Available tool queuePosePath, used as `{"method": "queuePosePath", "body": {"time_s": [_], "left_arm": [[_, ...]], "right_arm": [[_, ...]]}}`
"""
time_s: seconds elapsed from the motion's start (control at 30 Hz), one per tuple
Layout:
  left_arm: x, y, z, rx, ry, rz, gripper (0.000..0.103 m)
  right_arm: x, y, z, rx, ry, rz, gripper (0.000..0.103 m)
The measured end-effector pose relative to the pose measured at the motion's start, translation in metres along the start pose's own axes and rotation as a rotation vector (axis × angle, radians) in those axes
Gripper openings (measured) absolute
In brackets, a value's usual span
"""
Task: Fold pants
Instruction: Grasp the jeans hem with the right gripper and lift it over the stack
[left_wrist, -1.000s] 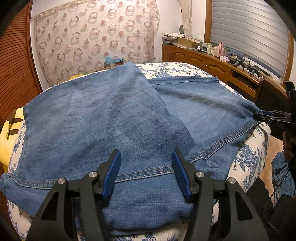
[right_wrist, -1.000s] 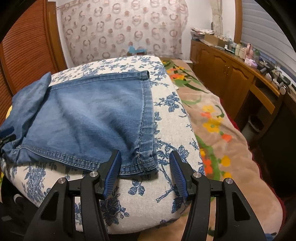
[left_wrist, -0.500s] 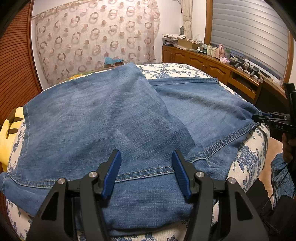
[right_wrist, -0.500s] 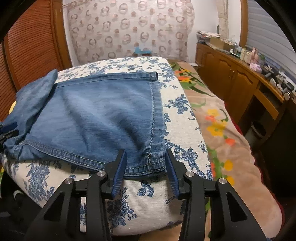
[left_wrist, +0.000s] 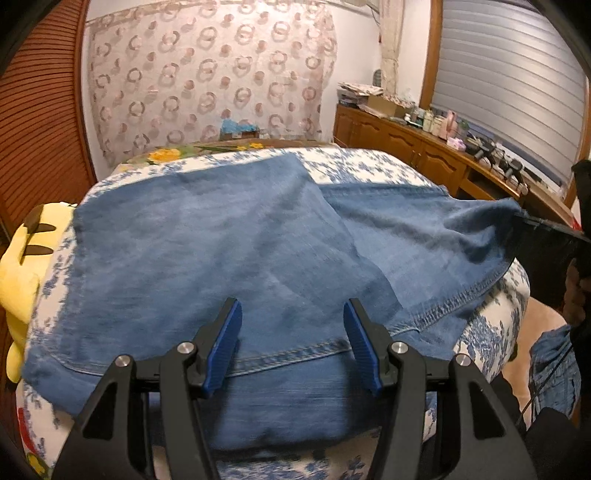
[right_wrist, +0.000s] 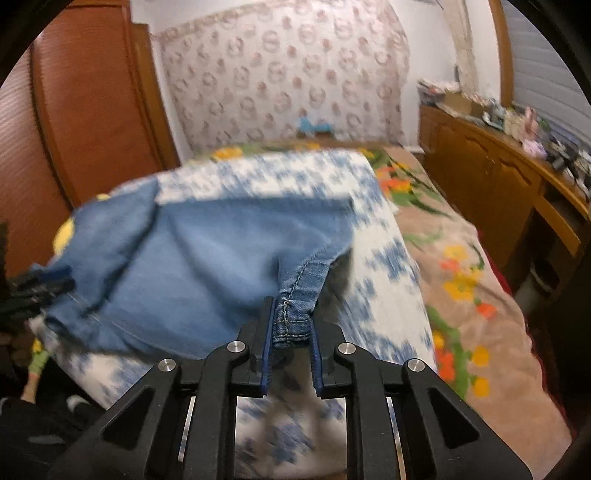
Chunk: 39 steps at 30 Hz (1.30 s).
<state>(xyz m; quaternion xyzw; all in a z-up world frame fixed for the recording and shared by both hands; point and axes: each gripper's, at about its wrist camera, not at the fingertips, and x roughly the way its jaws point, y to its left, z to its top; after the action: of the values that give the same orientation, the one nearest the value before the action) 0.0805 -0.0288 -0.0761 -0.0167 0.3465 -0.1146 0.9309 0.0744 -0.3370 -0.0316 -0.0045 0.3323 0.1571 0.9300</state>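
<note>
Jeans (left_wrist: 229, 266) lie across the cushion (right_wrist: 391, 258); my right gripper (right_wrist: 291, 325) has just closed on their hem corner, my left gripper (left_wrist: 291, 347) half open, empty.

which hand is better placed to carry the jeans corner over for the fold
Right: its tongs have just closed on the jeans hem corner, lifting it. The left tongs stand open above the cloth.

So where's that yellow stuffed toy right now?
In the left wrist view, the yellow stuffed toy sits at the far left edge, tucked beside the floral cushion, just left of the jeans spread on it.
</note>
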Motion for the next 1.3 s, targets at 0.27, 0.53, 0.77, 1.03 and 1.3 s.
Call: {"method": "queuePosePath", "body": {"time_s": [0.27, 0.53, 0.77, 1.03, 1.3], "left_arm": [[-0.017, 0.026, 0.0, -0.059, -0.041, 0.035, 0.057], [-0.04, 0.06, -0.002, -0.108, -0.086, 0.076, 0.057], [-0.054, 0.086, -0.015, -0.15, -0.1, 0.102, 0.057], [-0.06, 0.111, -0.027, -0.196, -0.104, 0.125, 0.057], [-0.057, 0.123, -0.034, -0.221, -0.097, 0.129, 0.057]], "right_arm": [[-0.009, 0.071, 0.061, -0.132, -0.105, 0.153, 0.014], [-0.001, 0.155, 0.114, -0.254, -0.176, 0.3, 0.014], [0.019, 0.211, 0.128, -0.31, -0.144, 0.42, 0.014], [0.036, 0.262, 0.131, -0.357, -0.112, 0.504, 0.014], [0.059, 0.281, 0.126, -0.375, -0.039, 0.52, 0.032]]}}
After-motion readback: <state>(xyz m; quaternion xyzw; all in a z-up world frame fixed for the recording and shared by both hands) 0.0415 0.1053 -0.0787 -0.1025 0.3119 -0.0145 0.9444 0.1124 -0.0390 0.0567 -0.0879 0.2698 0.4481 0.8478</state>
